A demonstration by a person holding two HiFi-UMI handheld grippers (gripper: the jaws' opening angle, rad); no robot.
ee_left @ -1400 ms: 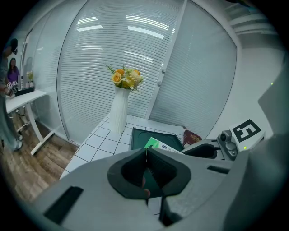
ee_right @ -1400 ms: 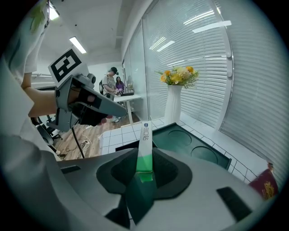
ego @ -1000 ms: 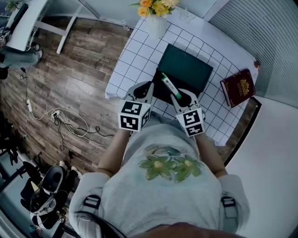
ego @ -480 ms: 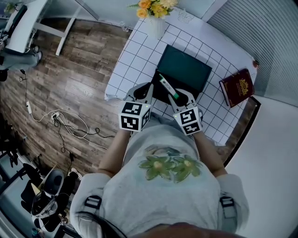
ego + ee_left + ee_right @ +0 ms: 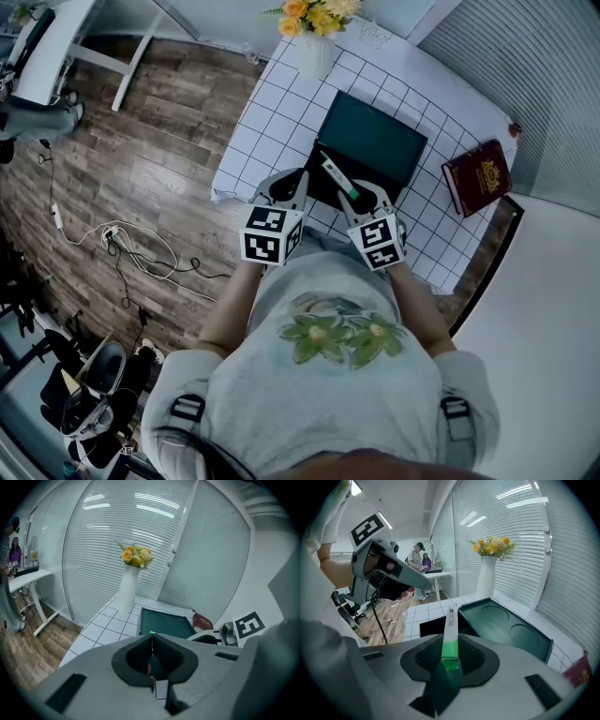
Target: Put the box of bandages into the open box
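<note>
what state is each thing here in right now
left gripper, shut, nothing in it
right gripper, shut on the bandage box
bandage box, held edge-up, not yet in the box
open box, lid open
red book, closed, lying flat
vase, upright, holding flowers

right gripper (image 5: 357,195): grips bandage box (image 5: 337,175) | over open box (image 5: 380,141) | left gripper (image 5: 292,180): alongside, seemingly empty
</note>
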